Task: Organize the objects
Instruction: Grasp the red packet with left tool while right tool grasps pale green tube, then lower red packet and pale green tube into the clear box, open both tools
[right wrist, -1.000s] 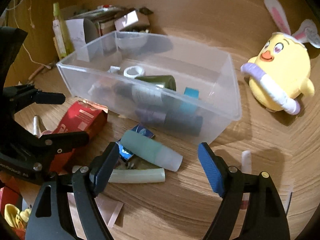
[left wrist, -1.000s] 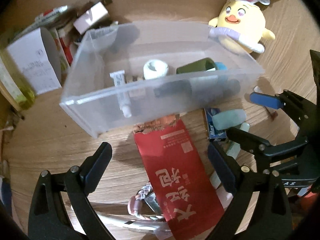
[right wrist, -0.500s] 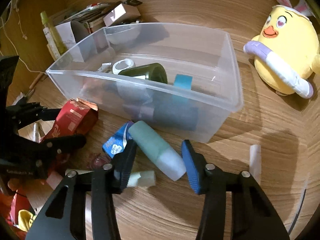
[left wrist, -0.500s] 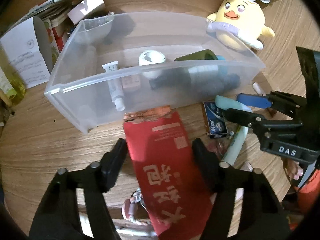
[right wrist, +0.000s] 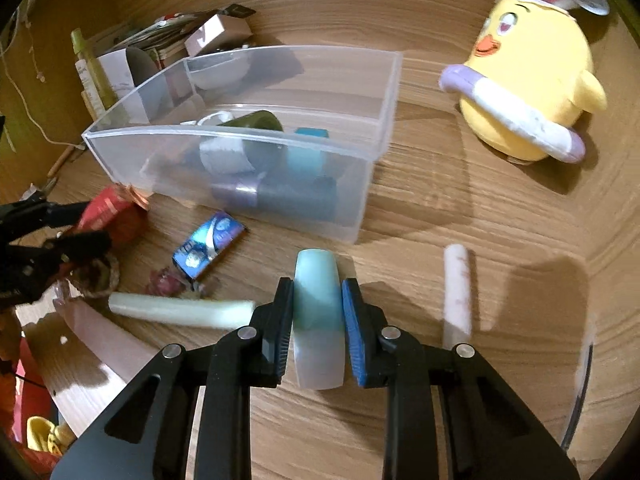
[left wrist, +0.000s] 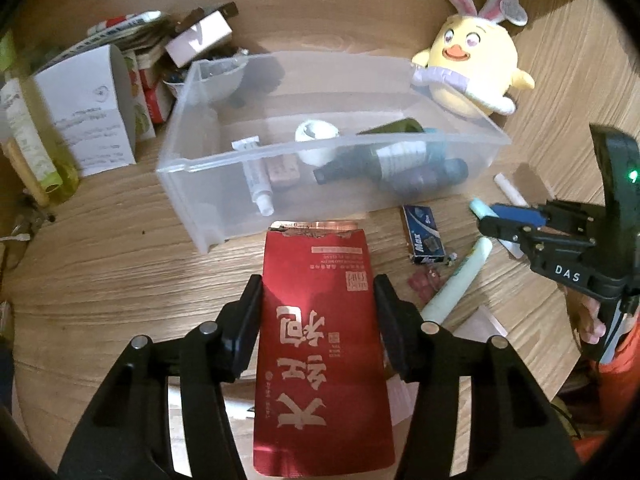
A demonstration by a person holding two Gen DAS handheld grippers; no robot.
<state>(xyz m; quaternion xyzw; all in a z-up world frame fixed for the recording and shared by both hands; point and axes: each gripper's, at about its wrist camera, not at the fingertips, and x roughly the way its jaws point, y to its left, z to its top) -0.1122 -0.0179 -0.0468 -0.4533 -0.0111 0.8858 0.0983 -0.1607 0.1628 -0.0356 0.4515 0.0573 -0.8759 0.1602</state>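
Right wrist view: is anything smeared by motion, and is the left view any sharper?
Right wrist view: the pale green tube and white stick are smeared, though the held teal bottle stays crisp. Left wrist view: sharper, print on the red pouch legible; fisheye bends the clear bin.

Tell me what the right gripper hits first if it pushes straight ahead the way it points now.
Most likely the near wall of the clear plastic bin. The right gripper is shut on the teal bottle, whose tip leads toward that wall; depth is hard to judge.

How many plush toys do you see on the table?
1: the yellow chick plush with rabbit ears stands behind the far right corner of the clear bin. Others could be hidden outside the view.
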